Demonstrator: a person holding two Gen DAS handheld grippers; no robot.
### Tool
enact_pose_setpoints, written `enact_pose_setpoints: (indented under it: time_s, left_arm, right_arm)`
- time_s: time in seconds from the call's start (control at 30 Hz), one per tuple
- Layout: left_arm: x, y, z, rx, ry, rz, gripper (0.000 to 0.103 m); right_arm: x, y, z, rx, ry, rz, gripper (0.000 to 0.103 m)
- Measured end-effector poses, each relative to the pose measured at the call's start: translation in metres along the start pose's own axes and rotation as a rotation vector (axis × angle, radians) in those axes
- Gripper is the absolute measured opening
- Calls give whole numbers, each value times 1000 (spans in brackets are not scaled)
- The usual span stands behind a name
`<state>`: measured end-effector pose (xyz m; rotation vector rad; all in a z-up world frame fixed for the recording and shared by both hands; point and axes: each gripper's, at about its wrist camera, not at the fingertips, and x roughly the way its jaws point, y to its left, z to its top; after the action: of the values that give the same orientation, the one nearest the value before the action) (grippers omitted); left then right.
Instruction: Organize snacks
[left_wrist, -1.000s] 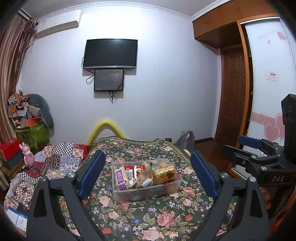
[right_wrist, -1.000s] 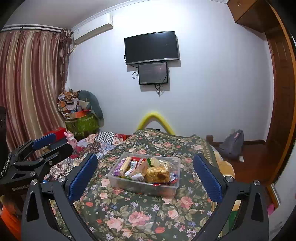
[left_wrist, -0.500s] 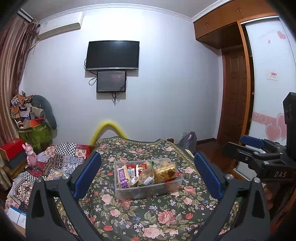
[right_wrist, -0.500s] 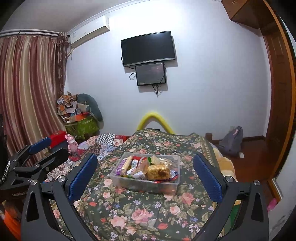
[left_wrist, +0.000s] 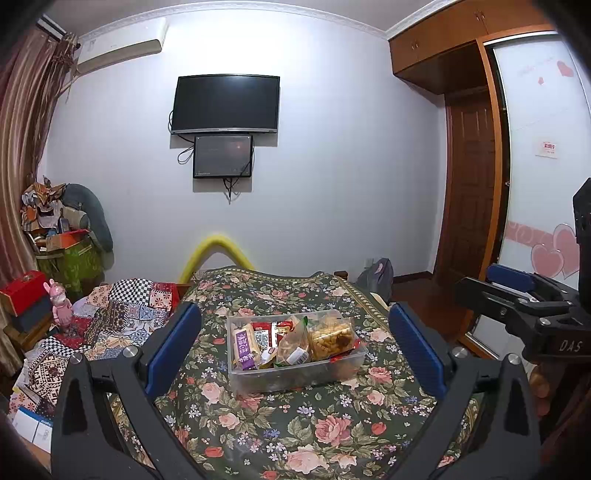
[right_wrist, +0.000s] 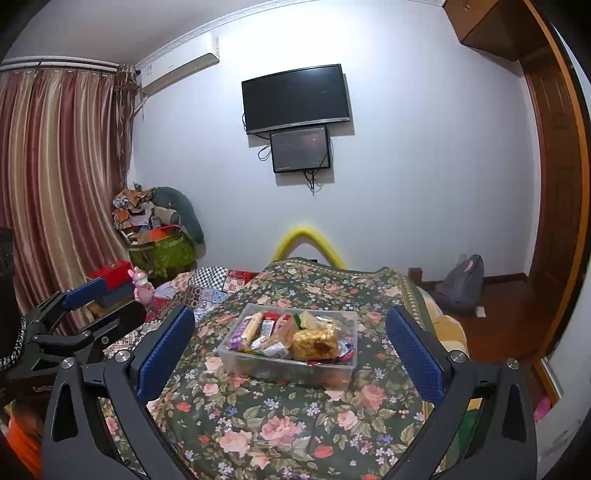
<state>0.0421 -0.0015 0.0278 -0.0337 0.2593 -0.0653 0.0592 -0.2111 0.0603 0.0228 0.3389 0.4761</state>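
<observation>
Snack bin (left_wrist: 295, 354) sits on the bed (left_wrist: 295, 424), 12 o'clock from both my grippers, long axis crosswise; left gripper (left_wrist: 295, 354) and right gripper (right_wrist: 288, 350) spread wide, empty, about equally near.

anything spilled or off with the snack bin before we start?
Nothing spilled. The clear bin sits flat on the floral bedspread, slightly angled to its edges. Snacks are heaped loosely inside; a red wrapper pokes over the right rim. Both tongs hang open, clear of it.
</observation>
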Motion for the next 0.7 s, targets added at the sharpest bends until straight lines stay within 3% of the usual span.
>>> enact_pose_setpoints:
  time_s: [0.7]
  left_arm:
    - [7,2,-2,-12,12,-31,103]
  right_arm:
    - [4,-1,0,-3,4,-6,103]
